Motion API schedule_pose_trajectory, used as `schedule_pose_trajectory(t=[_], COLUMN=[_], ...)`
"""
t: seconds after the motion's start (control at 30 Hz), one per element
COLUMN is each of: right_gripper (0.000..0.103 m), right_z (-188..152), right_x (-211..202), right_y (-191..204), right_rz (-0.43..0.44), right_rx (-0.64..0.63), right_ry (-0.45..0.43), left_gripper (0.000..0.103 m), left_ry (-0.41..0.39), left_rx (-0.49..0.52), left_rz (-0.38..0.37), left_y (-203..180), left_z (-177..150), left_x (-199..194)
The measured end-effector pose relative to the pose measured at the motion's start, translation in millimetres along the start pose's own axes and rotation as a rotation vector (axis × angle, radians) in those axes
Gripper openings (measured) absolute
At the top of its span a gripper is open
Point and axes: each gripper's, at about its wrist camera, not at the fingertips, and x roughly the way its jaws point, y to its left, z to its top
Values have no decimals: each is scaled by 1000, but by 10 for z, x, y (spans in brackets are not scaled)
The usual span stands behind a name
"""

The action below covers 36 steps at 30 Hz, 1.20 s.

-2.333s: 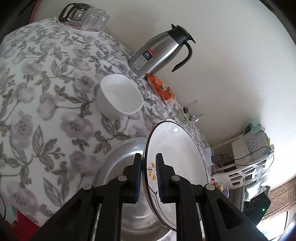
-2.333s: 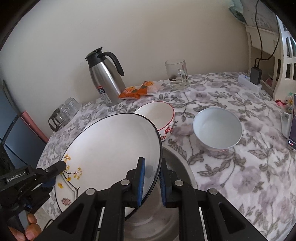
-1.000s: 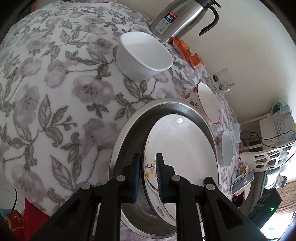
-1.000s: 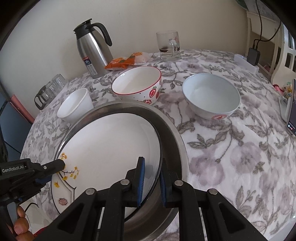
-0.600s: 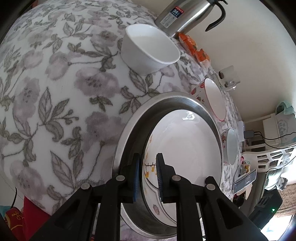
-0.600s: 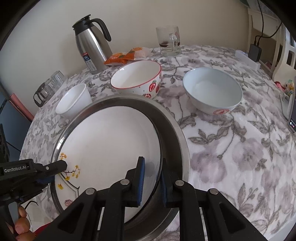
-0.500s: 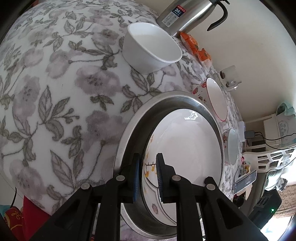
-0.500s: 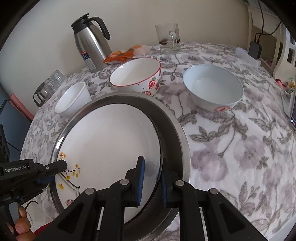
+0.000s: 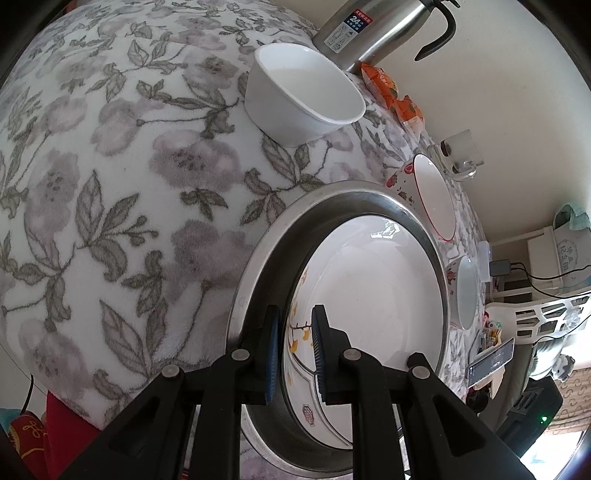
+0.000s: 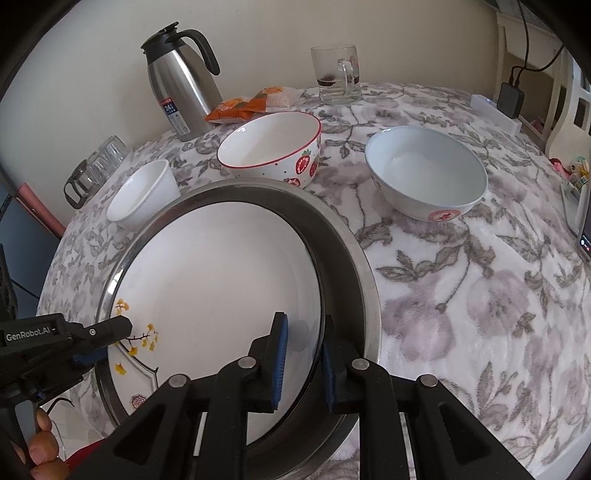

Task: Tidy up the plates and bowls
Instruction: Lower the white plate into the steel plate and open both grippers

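From the left wrist, the left gripper (image 9: 295, 345) reaches down over the near rim of the steel basin (image 9: 255, 273), its blue pads narrowly set on either side of the plate's (image 9: 373, 295) edge, gripping it beside the yellow flower print. The plate lies inside the basin on the floral cloth (image 9: 92, 184). Beyond the basin stands a white cup (image 9: 303, 92), and past that a steel jug (image 9: 373, 29) against the wall. Along the basin's far right rim sit the strawberry bowl (image 9: 428, 199) and, further on, a pale bowl (image 9: 463, 291).

From the right wrist, the right gripper (image 10: 301, 363) straddles the plate's (image 10: 207, 273) right edge inside the basin (image 10: 354, 266). Its jaws are narrow but have just been easing apart: the dark rim runs between the pads, a sliver of gap shows at the left pad, and whether the right pad touches it I cannot tell. Across the plate, the left gripper (image 10: 118, 328) pinches the opposite edge. Behind the basin are the cup (image 10: 147, 192), the strawberry bowl (image 10: 273, 151) and the jug (image 10: 177, 85); the pale bowl (image 10: 424, 177) sits to the basin's right, apart from it.
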Motion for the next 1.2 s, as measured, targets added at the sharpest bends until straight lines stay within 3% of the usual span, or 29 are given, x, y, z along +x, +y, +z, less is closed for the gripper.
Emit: schedule_pose_trajectory(t=[0.8,1.07,1.2], right_gripper=[21,21,23], right_z=[16,26,56], right_x=[7,-33,-158], right_y=[-10,-21,-44], right_rz=[7,4,-25], right_rx=[3,6,8], right_ry=[10,-3,-64], left_gripper=[22,32,40], left_ry=[2,2,-45], left_rx=[20,48,76], left_rz=[17,16,28], left_y=[-31,-84,-143], left_z=[1,-8,-4], left_x=[-1,1,-79])
